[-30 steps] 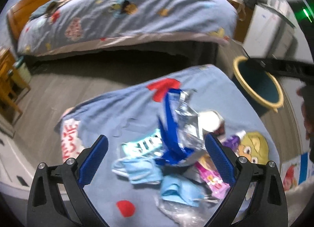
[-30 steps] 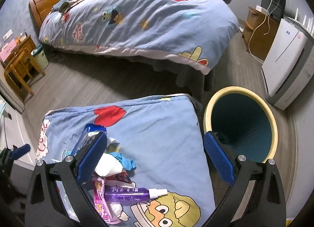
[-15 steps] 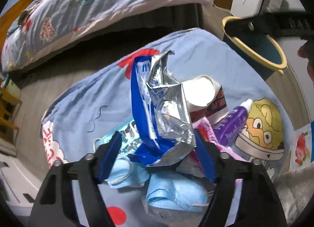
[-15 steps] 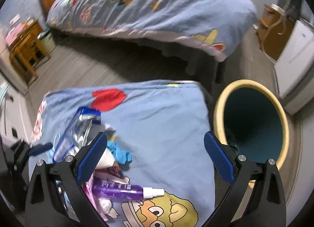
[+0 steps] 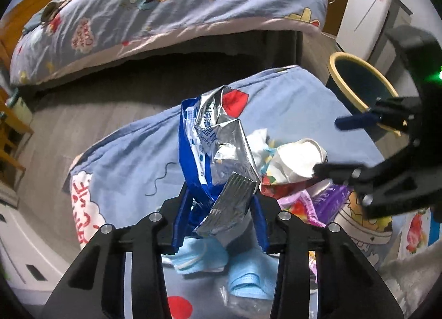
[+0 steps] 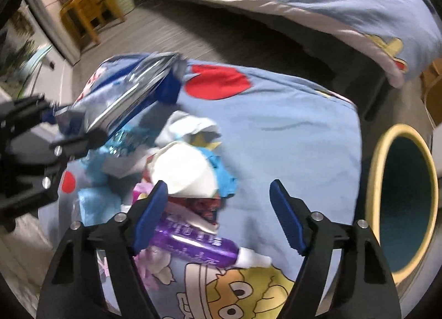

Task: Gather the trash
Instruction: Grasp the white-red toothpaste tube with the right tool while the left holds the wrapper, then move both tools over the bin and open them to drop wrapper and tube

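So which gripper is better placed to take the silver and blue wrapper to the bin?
The left gripper. Its jaws are closing around the silver and blue wrapper, which stands between them. The right gripper, also closing, sits nearer the bin but over the purple bottle.

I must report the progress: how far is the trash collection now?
Done: nothing shows inside the yellow-rimmed teal bin. In hand: the left gripper is closing around the blue and silver foil wrapper; the right gripper, closing, has nothing between its fingers. Left: the purple bottle, white paper cup and blue masks.
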Motion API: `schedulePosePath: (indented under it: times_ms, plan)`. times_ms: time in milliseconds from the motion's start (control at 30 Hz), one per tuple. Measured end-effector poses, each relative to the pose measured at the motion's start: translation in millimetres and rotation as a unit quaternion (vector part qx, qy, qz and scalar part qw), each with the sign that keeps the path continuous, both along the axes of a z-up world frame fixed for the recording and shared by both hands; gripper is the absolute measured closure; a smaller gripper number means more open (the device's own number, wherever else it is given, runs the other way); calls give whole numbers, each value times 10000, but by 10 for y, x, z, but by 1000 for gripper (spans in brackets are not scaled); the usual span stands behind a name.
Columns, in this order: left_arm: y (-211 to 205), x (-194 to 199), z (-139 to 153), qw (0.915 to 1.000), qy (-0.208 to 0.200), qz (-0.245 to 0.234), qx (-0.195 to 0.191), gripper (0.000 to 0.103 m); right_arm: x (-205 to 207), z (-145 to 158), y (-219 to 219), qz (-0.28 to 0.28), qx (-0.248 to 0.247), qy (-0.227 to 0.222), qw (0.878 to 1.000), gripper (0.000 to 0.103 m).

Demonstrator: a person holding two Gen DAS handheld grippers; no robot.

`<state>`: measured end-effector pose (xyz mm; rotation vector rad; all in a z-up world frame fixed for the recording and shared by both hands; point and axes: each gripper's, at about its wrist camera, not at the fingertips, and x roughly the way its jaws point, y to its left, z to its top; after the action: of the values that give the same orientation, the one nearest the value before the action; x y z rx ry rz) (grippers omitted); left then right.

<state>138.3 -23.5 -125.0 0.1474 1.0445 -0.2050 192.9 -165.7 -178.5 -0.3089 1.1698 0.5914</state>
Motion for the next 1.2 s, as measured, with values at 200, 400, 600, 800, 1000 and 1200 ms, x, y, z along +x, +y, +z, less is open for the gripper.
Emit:
schedulePosePath:
  times_ms: [200, 400, 600, 800, 1000, 1200]
  plan:
    - [-15, 12, 0, 10000, 12, -51, 3, 62, -19, -58, 114, 114, 152, 294, 9994, 59]
    - [-58, -18, 21, 9999, -37, -123, 41, 62, -10, 96, 101, 106, 488, 377, 9980, 94]
    - [-38, -34, 174, 9997, -248, -68, -54, 62, -61, 411, 146, 54, 639, 60, 9979, 95]
    - [-33, -80, 441, 9978, -644, -50, -137, 62, -117, 802, 14, -184, 746, -360, 9964, 95]
    - [-56, -124, 638, 9957, -879, -67, -299, 62, -181, 1107, -233, -547, 737, -718, 9932, 95]
    - [-208, -178, 821, 9921, -1167, -212, -413, 62, -161, 1323, -664, -1124, 733, -1044, 9854, 95]
